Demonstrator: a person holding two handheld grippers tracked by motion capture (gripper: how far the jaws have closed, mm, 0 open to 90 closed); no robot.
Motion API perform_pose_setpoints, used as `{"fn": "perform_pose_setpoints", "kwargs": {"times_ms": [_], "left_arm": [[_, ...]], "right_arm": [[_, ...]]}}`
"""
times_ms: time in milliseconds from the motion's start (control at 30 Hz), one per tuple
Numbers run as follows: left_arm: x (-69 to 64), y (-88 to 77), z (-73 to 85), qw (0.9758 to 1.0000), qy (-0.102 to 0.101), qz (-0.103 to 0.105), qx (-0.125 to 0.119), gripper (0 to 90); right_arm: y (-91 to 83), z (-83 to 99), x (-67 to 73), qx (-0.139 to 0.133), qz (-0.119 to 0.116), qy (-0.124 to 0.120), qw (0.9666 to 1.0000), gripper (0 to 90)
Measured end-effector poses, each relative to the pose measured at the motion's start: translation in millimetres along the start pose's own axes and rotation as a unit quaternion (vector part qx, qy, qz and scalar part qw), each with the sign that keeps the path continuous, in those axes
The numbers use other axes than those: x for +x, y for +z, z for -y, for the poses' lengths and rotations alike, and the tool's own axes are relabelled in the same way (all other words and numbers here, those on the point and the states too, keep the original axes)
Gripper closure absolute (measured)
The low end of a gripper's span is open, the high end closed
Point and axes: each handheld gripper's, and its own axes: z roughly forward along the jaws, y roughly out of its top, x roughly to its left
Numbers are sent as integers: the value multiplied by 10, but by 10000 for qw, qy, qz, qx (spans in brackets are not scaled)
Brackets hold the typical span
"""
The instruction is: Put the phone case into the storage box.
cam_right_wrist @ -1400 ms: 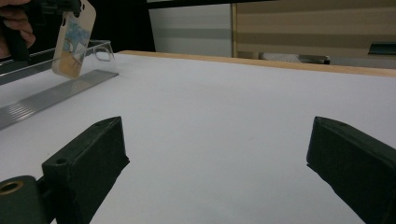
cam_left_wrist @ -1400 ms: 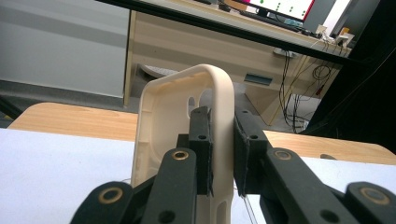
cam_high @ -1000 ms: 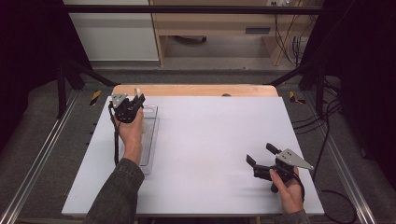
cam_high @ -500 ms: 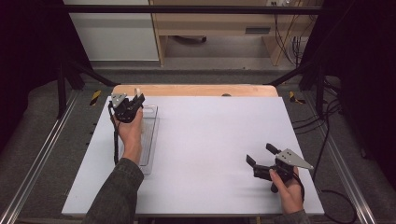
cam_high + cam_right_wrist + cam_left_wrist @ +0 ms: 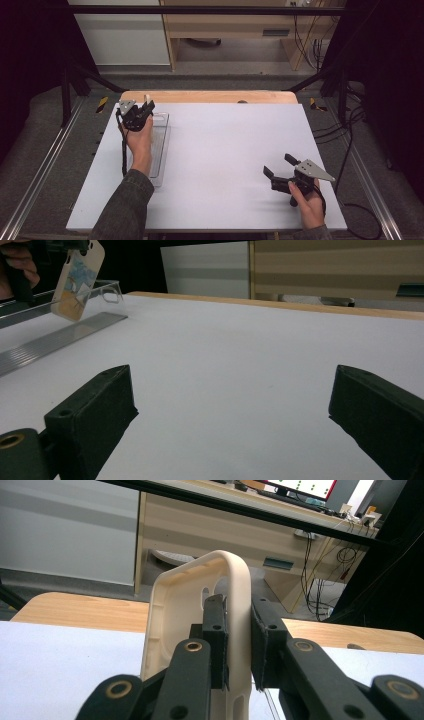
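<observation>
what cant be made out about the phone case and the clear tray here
- Phone case, left gripper view: its lower end is hidden behind the left gripper and its black fingers.
- Phone case, right gripper view: the picture printed on its back is too small and dim to read, and the top edge cuts it off.
- Clear tray, high view: the forearm covers part of it, so its contents cannot be told.

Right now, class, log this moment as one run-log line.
left tool: shut on cream plastic phone case | place: above clear plastic tray | right tool: open, nothing held, over white table
</observation>
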Motion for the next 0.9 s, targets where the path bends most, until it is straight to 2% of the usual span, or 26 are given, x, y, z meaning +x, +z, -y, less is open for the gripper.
{"fn": "perform_pose_setpoints", "kwargs": {"times_ms": [133,900], "left_arm": [[-11,7,8,10000,48,16,28,783],[-12,37,31,9999,32,127,44,770]], "right_arm": [[-4,-2,-5,-7,15,-9,10000,46],[3,2,3,13,17,-59,10000,45]]}}
